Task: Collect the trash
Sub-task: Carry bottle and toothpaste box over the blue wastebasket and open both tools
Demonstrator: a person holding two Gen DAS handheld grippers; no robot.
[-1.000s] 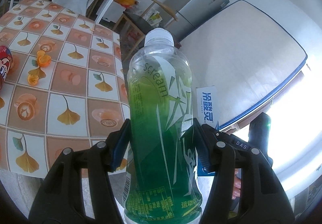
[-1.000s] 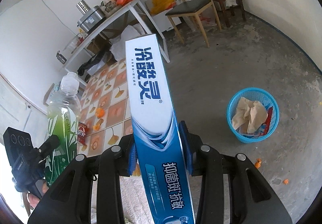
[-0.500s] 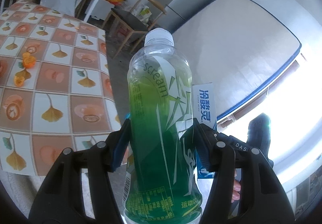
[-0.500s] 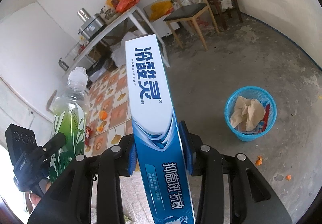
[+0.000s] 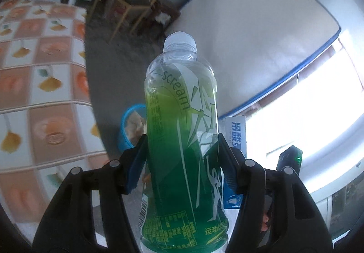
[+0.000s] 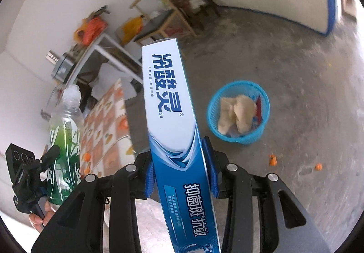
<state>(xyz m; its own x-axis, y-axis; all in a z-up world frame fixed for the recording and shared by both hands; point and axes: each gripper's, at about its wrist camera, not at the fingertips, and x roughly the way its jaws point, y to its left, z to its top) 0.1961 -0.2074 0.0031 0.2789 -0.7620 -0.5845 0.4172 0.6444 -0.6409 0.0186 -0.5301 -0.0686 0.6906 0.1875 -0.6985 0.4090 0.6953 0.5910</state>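
Left gripper (image 5: 180,157): jaws partly spread, pads clamped on green bottle (image 5: 179,139), held upright, cap on. Right gripper (image 6: 180,169): jaws narrower, pinching blue-white box (image 6: 168,103) at lower half, box upright. Blue basket (image 6: 238,112) on floor below, paper inside; orange scraps (image 6: 273,159) beside it

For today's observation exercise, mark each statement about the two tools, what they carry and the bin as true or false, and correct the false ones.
1. The left tool grips a green drink bottle. True.
2. The right tool holds a crumpled paper. False: it grips a blue and white box.
3. The blue basket is empty. False: crumpled paper lies inside.
4. The basket stands on the floor. True.
5. The bottle's cap is off. False: it is on.
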